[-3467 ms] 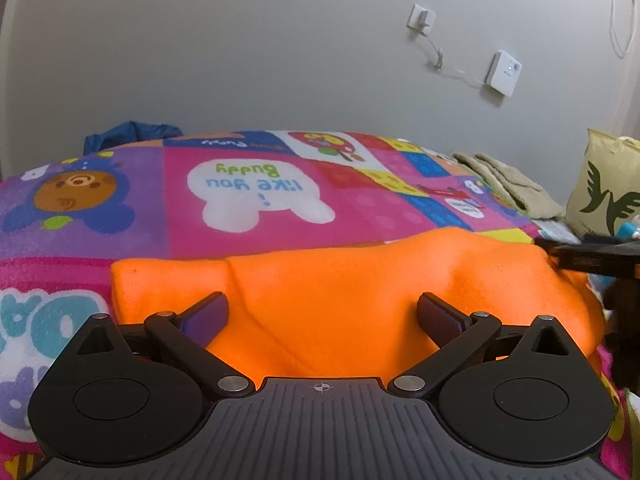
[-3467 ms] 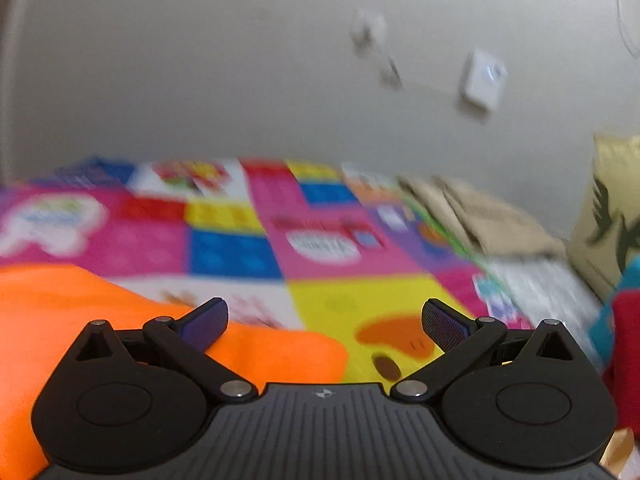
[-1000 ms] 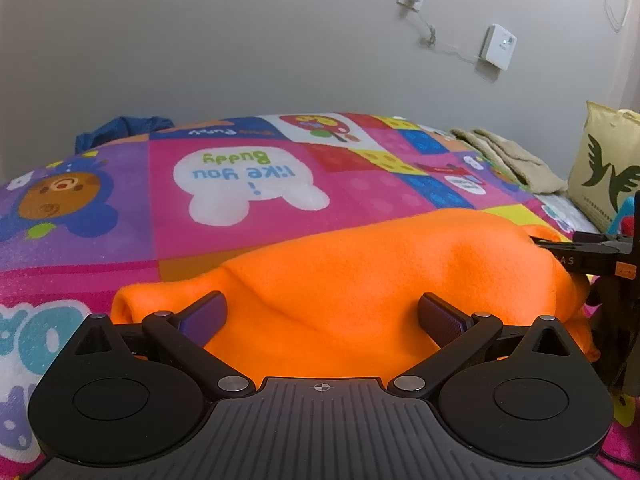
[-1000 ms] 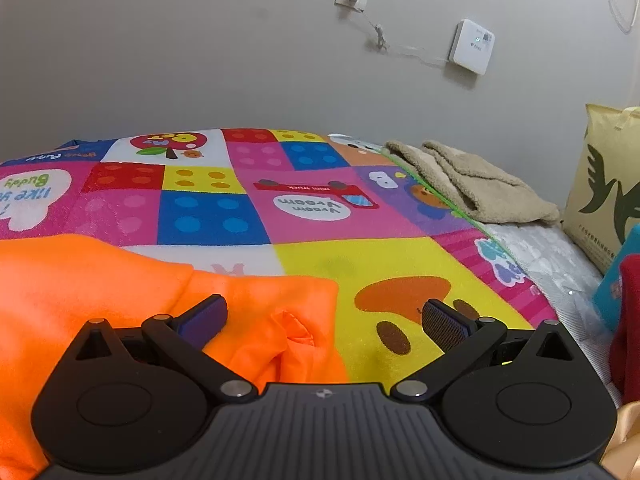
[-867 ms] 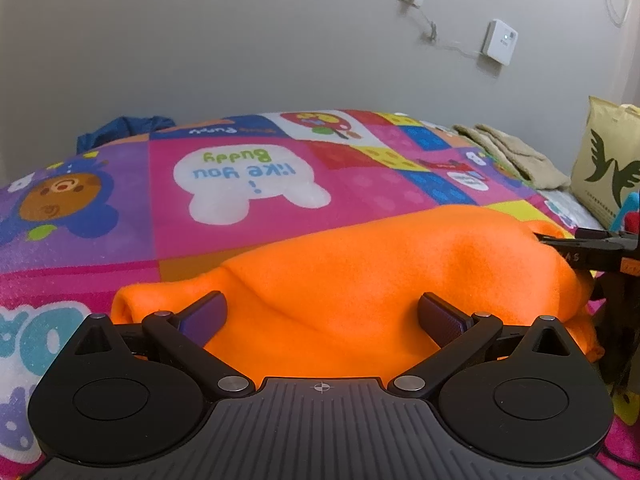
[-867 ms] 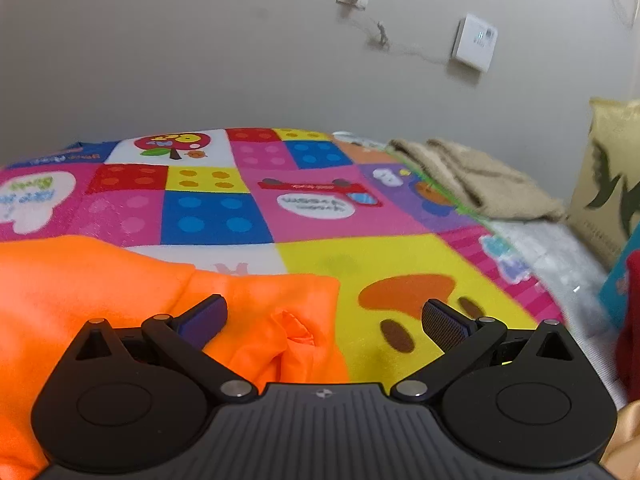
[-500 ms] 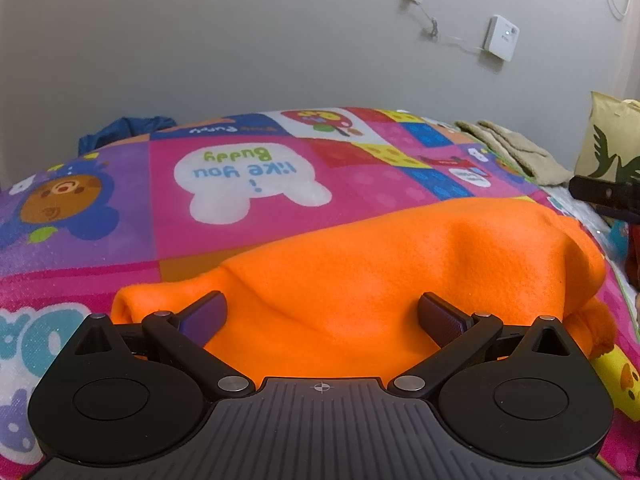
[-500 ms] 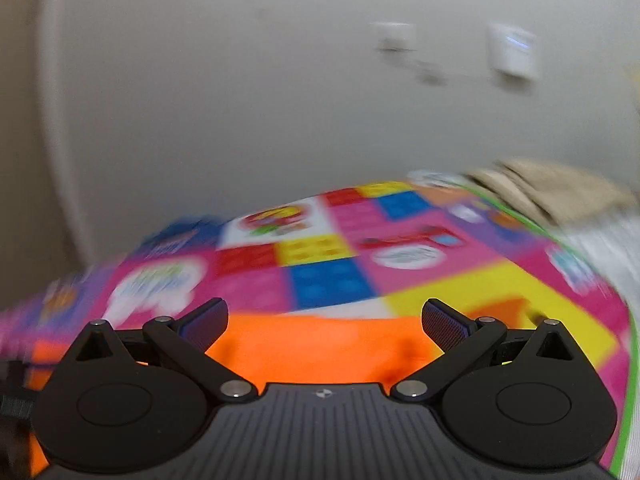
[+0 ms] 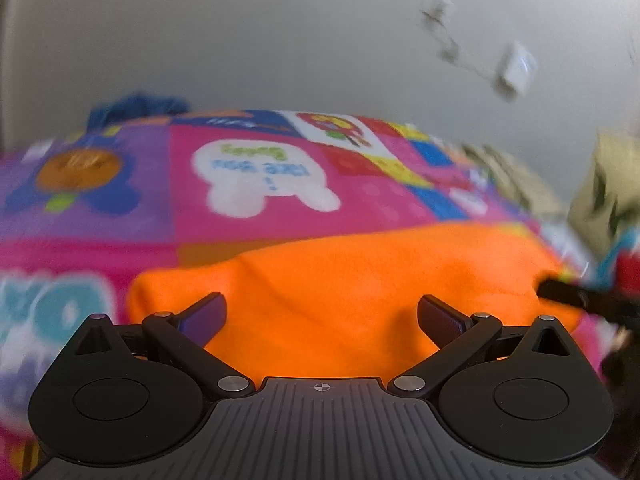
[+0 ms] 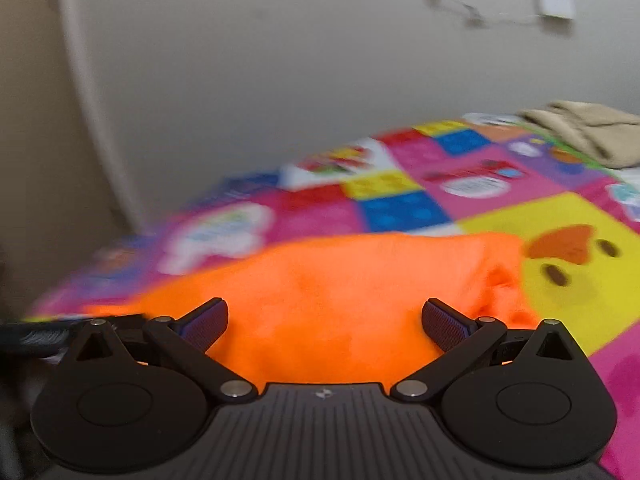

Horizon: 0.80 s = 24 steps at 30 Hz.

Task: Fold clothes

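Your left gripper [image 9: 320,314] is spread wide and empty, low over the near edge of the orange garment [image 9: 352,280] lying on the patchwork blanket [image 9: 280,216]. If it closes there, it may catch blanket too. Your right gripper [image 10: 322,316] is equally wide and empty; grabbing the bunched right end [image 10: 500,280] could lock in that crumple.
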Tool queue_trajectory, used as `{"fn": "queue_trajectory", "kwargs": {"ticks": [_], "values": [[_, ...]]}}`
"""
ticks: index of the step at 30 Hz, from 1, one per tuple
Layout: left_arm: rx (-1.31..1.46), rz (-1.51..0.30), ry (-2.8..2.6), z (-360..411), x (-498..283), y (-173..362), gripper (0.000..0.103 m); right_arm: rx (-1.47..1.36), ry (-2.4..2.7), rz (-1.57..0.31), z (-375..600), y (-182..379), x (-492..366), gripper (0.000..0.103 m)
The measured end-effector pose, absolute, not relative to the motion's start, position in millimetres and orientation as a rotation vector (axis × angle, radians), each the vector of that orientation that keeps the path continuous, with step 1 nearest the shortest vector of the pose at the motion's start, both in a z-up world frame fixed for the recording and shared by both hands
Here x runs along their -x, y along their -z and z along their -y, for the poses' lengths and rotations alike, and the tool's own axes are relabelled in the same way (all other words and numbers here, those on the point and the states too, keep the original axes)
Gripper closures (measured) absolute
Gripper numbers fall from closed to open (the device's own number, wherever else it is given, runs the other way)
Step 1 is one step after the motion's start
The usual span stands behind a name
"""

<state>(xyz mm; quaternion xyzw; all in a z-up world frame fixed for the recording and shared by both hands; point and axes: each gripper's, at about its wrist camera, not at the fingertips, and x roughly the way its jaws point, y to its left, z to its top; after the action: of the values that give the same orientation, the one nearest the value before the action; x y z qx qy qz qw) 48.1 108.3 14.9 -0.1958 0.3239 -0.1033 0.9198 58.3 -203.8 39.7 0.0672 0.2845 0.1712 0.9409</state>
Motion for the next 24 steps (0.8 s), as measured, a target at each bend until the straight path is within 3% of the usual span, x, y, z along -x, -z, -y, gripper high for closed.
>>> {"fn": "queue_trajectory", "kwargs": {"ticks": [4, 8, 13, 18, 24], "values": [[0.403, -0.623, 0.151, -137, -16, -31, 0.0, 0.034, -0.447, -0.593, 173, -41, -54, 0.0], [0.435, -0.668, 0.083, -157, 0, -28, 0.0, 0.141, -0.452, -0.681, 132, -4, -83, 0.0], [0.609, -0.748, 0.112, -164, -1, -7, 0.0, 0.216, -0.412, -0.641, 114, -13, -80, 0.0], [0.758, -0.783, 0.242, -152, -27, 7, 0.0, 0.342, -0.539, -0.462, 103, -40, -19, 0.0], [0.782, -0.78, 0.4, -129, -62, -8, 0.0, 0.504, -0.698, -0.436, 47, -20, 0, 0.0]]}}
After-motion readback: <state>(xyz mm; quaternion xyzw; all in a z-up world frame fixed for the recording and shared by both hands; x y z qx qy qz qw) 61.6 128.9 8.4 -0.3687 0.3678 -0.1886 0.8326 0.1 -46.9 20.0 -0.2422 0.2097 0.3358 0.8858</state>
